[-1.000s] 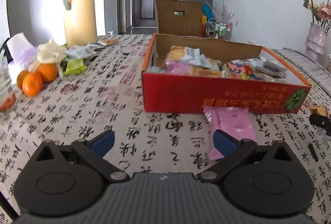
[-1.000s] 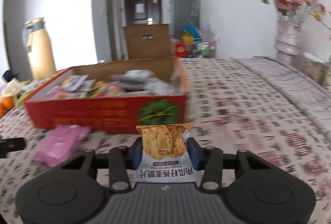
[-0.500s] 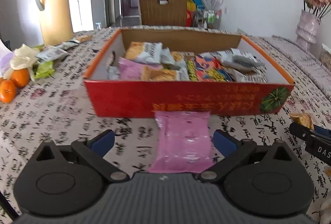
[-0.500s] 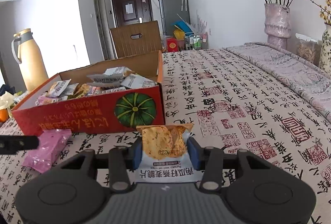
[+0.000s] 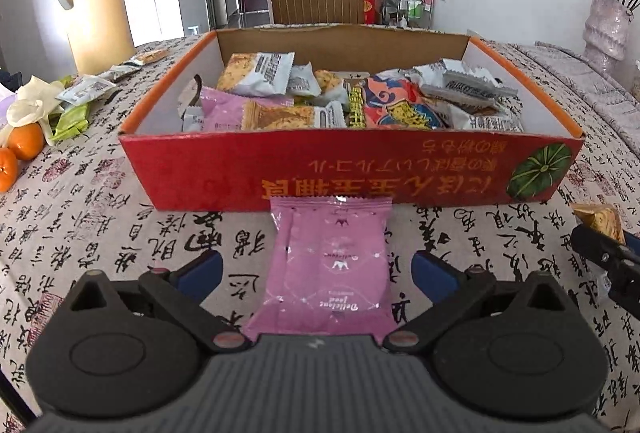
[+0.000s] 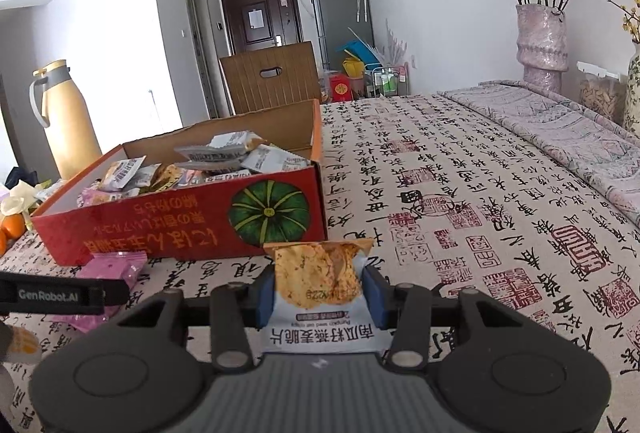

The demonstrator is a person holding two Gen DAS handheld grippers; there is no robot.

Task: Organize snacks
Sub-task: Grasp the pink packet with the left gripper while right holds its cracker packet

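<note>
A long table under a cream cloth printed with black calligraphy and red seals (image 6: 460, 193) is carrying everything. On it is sitting a shallow red cardboard box with an orange rim and a green pumpkin picture on its front wall (image 5: 360, 173), and it is holding a loose heap of wrapped snacks (image 5: 360, 97). Left of the box, a tall beige thermos jug with a grey handle (image 5: 96, 1) is standing upright near the table's far edge, while across the table a pale pink textured vase of dried roses (image 6: 542, 41) is standing by the white wall.

The left gripper (image 5: 316, 267) is hanging low over the cloth with its blue-padded fingers spread wide, and a flat pink foil snack packet (image 5: 332, 265) is lying between them, touching neither pad, its far end right against the box's front wall. The right gripper (image 6: 319, 293) is clamping a white and orange packet of pumpkin-seed oat crisps (image 6: 316, 277), pads pressing both sides, in front of the box's pumpkin corner. At the table's left edge, two small oranges (image 5: 20, 149) are resting beside crumpled green and white wrappers (image 5: 68, 105).
</note>
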